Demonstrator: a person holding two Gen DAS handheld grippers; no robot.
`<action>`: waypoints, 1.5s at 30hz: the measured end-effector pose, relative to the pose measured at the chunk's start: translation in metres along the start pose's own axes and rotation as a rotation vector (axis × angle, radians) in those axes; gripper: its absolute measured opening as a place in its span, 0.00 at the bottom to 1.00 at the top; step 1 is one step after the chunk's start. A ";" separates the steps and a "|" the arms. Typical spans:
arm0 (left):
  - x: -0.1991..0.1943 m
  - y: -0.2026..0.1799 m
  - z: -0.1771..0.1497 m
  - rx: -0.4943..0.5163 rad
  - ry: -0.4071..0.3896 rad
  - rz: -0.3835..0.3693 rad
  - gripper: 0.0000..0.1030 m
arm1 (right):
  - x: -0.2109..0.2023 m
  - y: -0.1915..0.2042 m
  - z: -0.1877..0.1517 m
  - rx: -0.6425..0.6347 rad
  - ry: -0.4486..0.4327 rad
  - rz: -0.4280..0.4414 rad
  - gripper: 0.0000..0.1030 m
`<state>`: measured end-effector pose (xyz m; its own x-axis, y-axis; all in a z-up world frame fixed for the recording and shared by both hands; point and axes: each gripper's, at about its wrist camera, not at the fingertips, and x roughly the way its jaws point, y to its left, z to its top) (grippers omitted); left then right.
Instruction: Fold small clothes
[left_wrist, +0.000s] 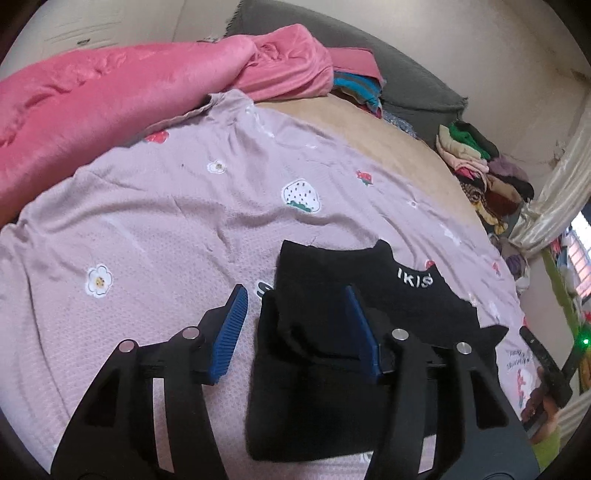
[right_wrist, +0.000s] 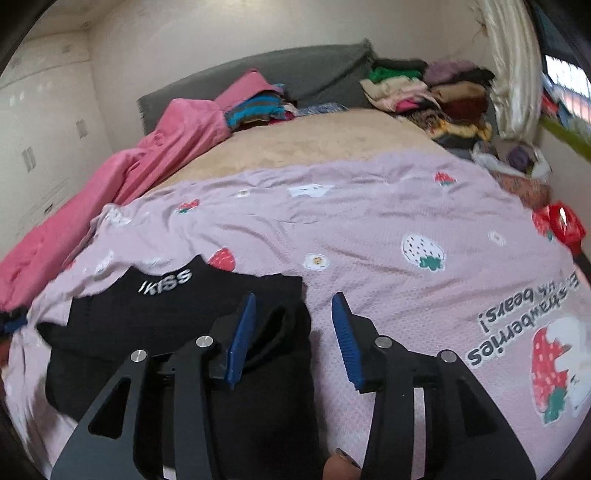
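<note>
Lilac strawberry-print bedspread (left_wrist: 155, 206) covers the bed, with the black garment (left_wrist: 332, 350) lying flat near its front edge. Left wrist view: the left gripper (left_wrist: 295, 314) stands apart over the garment's left edge, clamping nothing.

Right wrist view: the right gripper (right_wrist: 293, 317) is likewise parted over the garment's (right_wrist: 177, 321) right edge — the cloth runs crosswise between both hands.

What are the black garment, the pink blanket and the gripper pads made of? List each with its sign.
Black garment: seemingly a soft matte knit; it slumps in limp folds, white lettering on it.
Pink blanket: probably plush fleece or velvet; a soft sheen along its creases.
Gripper pads: likely ribbed blue rubber or plastic; fine ridges show.
</note>
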<state>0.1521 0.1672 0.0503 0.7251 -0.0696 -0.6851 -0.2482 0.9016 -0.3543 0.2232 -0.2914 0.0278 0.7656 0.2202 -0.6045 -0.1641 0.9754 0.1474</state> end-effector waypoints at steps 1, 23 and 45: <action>-0.002 -0.004 -0.003 0.019 0.001 -0.009 0.44 | -0.005 0.005 -0.002 -0.024 -0.004 0.014 0.40; 0.069 -0.045 -0.053 0.314 0.187 0.088 0.04 | 0.066 0.046 -0.048 -0.142 0.265 0.032 0.17; 0.083 0.018 0.007 0.051 0.078 0.060 0.23 | 0.105 0.019 0.011 -0.084 0.202 -0.051 0.44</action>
<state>0.2124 0.1805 -0.0080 0.6572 -0.0465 -0.7523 -0.2546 0.9257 -0.2796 0.3075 -0.2494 -0.0246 0.6352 0.1602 -0.7556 -0.1855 0.9813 0.0521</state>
